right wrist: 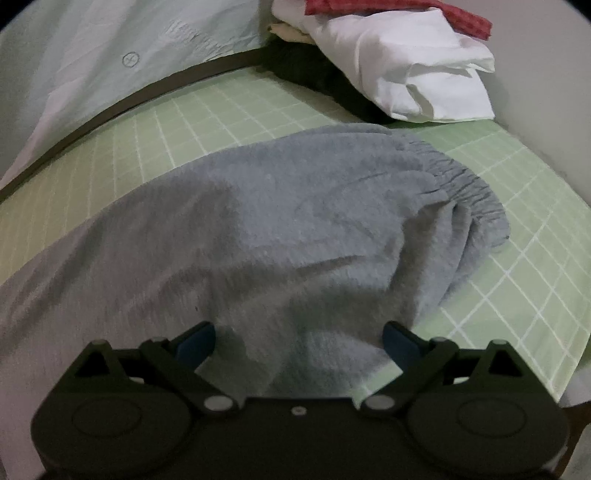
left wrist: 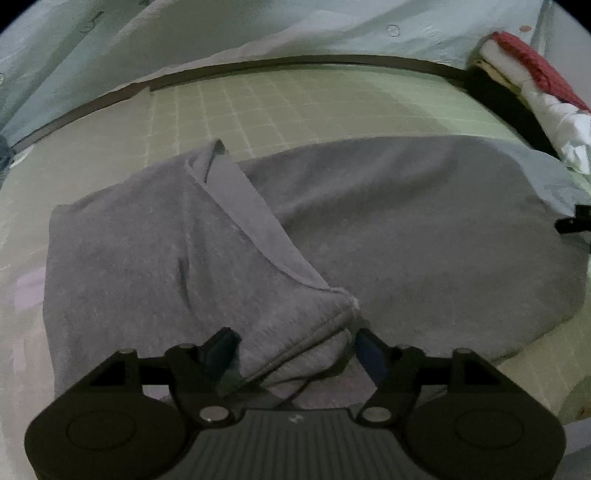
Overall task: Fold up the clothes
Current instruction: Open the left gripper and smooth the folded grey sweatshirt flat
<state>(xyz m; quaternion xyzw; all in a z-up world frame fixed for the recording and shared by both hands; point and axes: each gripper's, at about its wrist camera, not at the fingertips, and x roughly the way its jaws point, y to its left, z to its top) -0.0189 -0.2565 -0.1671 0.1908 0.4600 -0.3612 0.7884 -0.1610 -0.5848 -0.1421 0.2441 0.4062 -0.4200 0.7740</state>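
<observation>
A grey fleece garment (left wrist: 406,229) lies spread on a green grid mat (left wrist: 295,107). Its left part is folded over, with a hemmed edge (left wrist: 258,221) running diagonally. My left gripper (left wrist: 297,350) is open at the near edge, and the folded hem corner lies between its blue-padded fingers (left wrist: 223,347). In the right wrist view the same garment (right wrist: 277,229) ends in a gathered elastic waistband (right wrist: 465,177) at the right. My right gripper (right wrist: 297,343) is also open, its fingers (right wrist: 397,341) wide apart on either side of the near edge of the cloth.
A stack of folded clothes, white (right wrist: 413,70) with a red piece (right wrist: 465,18) on top, sits at the mat's back right corner. A pale sheet (right wrist: 110,55) lies beyond the mat's dark border (left wrist: 295,61). Bare mat (right wrist: 517,258) shows right of the garment.
</observation>
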